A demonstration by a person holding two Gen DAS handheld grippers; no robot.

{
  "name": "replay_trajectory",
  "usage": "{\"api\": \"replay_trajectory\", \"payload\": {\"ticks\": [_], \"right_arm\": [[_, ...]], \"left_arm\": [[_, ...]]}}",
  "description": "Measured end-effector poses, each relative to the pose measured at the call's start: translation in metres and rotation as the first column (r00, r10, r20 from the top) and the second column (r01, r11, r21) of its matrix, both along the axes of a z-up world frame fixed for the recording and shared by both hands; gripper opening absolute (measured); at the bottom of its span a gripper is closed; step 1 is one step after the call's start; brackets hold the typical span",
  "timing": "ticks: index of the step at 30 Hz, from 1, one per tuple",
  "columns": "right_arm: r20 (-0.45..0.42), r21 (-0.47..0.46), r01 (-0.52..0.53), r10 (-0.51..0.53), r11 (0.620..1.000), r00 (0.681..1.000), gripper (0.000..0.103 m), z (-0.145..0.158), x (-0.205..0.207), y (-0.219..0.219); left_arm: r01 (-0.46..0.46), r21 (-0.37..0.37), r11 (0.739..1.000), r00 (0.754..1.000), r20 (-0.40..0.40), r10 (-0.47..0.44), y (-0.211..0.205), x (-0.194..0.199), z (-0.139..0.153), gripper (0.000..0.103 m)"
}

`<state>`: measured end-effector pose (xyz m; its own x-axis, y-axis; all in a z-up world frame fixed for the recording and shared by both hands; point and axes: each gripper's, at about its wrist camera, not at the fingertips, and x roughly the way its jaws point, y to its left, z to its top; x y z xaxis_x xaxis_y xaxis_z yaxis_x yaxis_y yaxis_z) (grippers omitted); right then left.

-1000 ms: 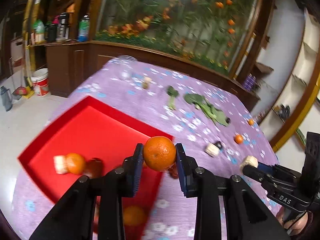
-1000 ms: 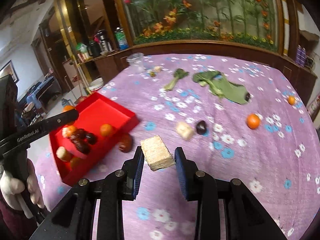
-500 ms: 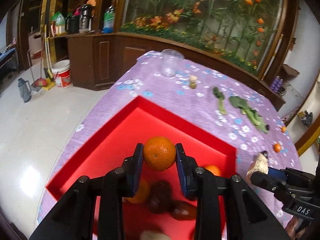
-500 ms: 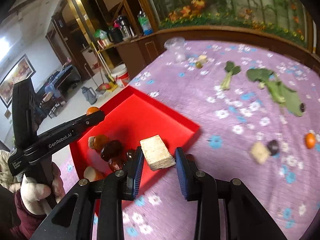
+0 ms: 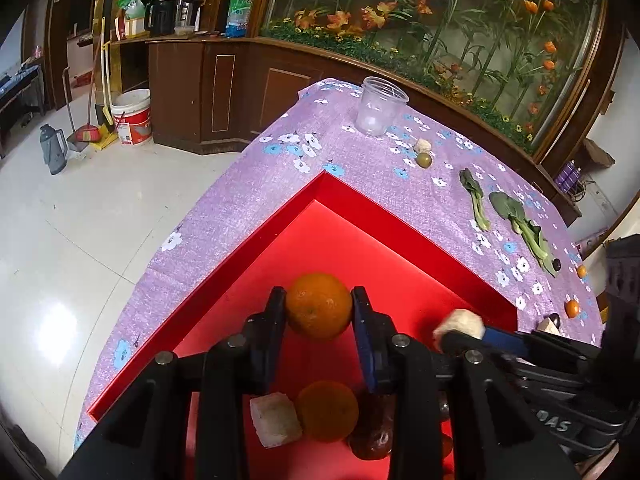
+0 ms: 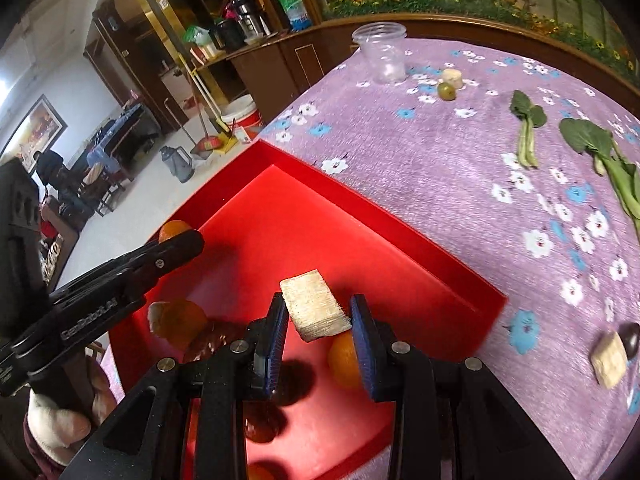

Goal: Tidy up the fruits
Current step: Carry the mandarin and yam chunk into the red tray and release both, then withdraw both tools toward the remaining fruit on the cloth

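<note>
My left gripper (image 5: 319, 312) is shut on an orange (image 5: 319, 306) and holds it above the red tray (image 5: 400, 236). My right gripper (image 6: 319, 320) is shut on a pale fibrous sugarcane chunk (image 6: 314, 305), also above the red tray (image 6: 360, 204). In the tray lie another orange (image 5: 327, 410), a pale chunk (image 5: 275, 424) and dark brown fruits (image 5: 372, 438). The right gripper with its chunk (image 5: 460, 324) shows in the left wrist view. The left gripper's finger (image 6: 132, 260) shows in the right wrist view.
On the purple flowered cloth (image 6: 440, 160) stand a clear plastic cup (image 6: 382, 56), a green fruit (image 6: 447, 90), leafy greens (image 6: 600, 152), a pale chunk (image 6: 610, 358) beside a dark fruit (image 6: 629, 340), and small oranges (image 5: 572, 308). The table edge drops to the floor on the left.
Both grippers have moved left from over the cloth to over the red tray, still holding the orange and the chunk. The tray now fills the lower views.
</note>
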<state>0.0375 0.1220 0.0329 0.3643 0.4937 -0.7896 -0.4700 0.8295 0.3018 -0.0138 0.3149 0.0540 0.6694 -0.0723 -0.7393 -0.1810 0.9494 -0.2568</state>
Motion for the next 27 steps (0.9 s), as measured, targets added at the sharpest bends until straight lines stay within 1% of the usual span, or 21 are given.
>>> {"api": "replay_trajectory", "payload": {"ticks": [2,3,5,6,7,8,9,11,16,18,20,25,27], "right_arm": [[0.008,-0.009,-0.001,0.001,1.0,1.0,0.036,-0.002,0.001,0.003],[0.015,-0.013,-0.001,0.001,1.0,1.0,0.036,-0.002,0.0,0.004],[0.027,-0.017,-0.004,0.005,1.0,1.0,0.036,-0.002,-0.001,0.007],[0.03,-0.016,-0.009,0.009,1.0,1.0,0.036,-0.001,-0.002,0.007],[0.035,-0.016,-0.009,0.009,1.0,0.999,0.037,0.0,-0.003,0.007],[0.042,-0.015,-0.007,0.008,1.0,0.999,0.039,0.002,-0.004,0.006],[0.049,-0.011,-0.006,0.006,1.0,0.999,0.043,0.005,-0.006,0.005],[0.06,0.003,-0.001,0.001,1.0,0.998,0.048,0.01,-0.009,0.001],[0.08,0.036,0.021,-0.023,0.999,0.996,0.048,0.021,-0.022,-0.015],[0.082,0.056,0.035,-0.04,0.998,0.996,0.052,0.024,-0.03,-0.025],[0.092,0.064,0.049,-0.054,0.997,0.994,0.053,0.027,-0.037,-0.033],[0.152,0.054,0.101,-0.108,0.993,0.983,0.054,0.032,-0.064,-0.061],[0.162,0.058,0.128,-0.136,0.99,0.977,0.057,0.034,-0.074,-0.075]], "left_arm": [[0.001,0.005,1.0,1.0,0.009,-0.001,-0.001,-0.001,0.002,0.044],[0.001,0.014,1.0,1.0,0.018,-0.002,-0.002,-0.003,0.005,0.046],[0.002,0.024,1.0,1.0,0.029,-0.002,-0.005,-0.006,0.009,0.055],[0.001,0.031,1.0,0.999,0.038,-0.002,-0.007,-0.008,0.012,0.057],[-0.001,0.036,0.999,0.999,0.044,-0.001,-0.008,-0.009,0.014,0.061],[-0.002,0.041,0.999,0.999,0.051,0.0,-0.01,-0.011,0.017,0.063],[-0.004,0.049,0.999,0.998,0.059,0.001,-0.012,-0.014,0.02,0.064],[-0.009,0.068,0.998,0.997,0.073,0.004,-0.016,-0.019,0.025,0.065],[-0.03,0.118,0.993,0.994,0.109,0.017,-0.032,-0.037,0.039,0.066],[-0.038,0.138,0.99,0.993,0.12,0.022,-0.04,-0.045,0.043,0.069],[-0.045,0.161,0.986,0.991,0.132,0.024,-0.05,-0.053,0.048,0.071],[-0.04,0.214,0.976,0.99,0.142,0.01,-0.075,-0.068,0.055,0.071],[-0.033,0.232,0.972,0.99,0.144,-0.001,-0.086,-0.075,0.055,0.072]]}}
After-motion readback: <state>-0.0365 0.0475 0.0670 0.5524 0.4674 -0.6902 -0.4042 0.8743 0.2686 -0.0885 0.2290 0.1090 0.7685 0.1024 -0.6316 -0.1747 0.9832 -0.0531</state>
